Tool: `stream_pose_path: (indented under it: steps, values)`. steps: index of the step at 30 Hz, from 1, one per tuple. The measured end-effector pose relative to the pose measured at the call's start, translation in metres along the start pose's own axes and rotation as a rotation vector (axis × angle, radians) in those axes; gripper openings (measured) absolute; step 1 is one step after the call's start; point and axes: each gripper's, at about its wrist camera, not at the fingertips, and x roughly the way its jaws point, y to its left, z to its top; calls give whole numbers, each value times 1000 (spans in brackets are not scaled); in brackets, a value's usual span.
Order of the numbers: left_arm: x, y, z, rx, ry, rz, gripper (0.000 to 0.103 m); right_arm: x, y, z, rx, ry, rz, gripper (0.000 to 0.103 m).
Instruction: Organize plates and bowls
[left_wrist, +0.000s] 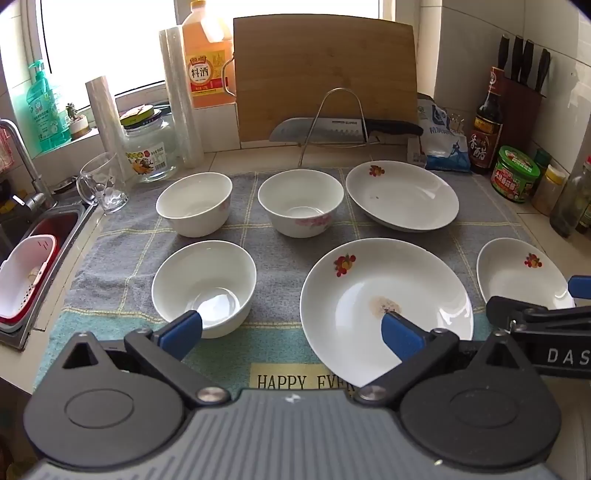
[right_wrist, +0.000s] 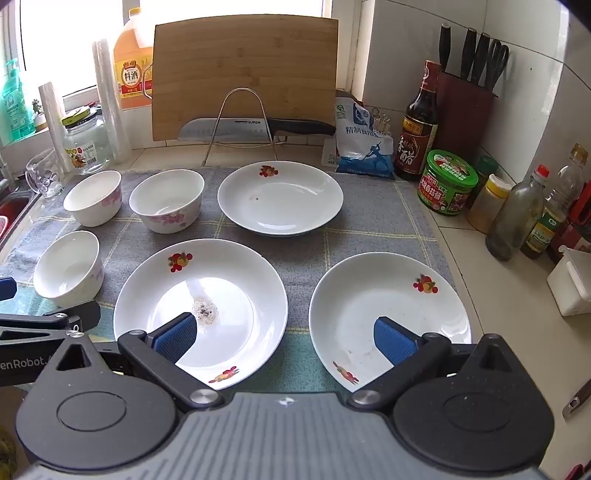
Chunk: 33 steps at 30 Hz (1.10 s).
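Observation:
Three white bowls and three white plates sit on a grey checked mat (left_wrist: 280, 243). In the left wrist view, the near bowl (left_wrist: 204, 284) is front left, two bowls (left_wrist: 194, 208) (left_wrist: 300, 206) stand behind it, a stained plate (left_wrist: 386, 306) is front centre, one plate (left_wrist: 402, 195) is far right and another (left_wrist: 522, 271) at the right edge. My left gripper (left_wrist: 291, 326) is open and empty above the mat's near edge. My right gripper (right_wrist: 286, 338) is open and empty, between the stained plate (right_wrist: 201, 310) and the right plate (right_wrist: 388, 314).
A cutting board (left_wrist: 325, 77) and knife (left_wrist: 343, 129) on a wire rack stand at the back. Bottles, jars and a knife block (right_wrist: 465, 107) line the right wall. A glass mug (left_wrist: 103, 182) and a sink (left_wrist: 29, 258) with a colander are left.

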Motion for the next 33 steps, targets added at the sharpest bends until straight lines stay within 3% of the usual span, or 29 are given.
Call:
stream_pose_path:
  steps: [33]
  values:
    - [-9,1,1,9,-2,14,102,-4,-1,-1,-3,-8,2,103]
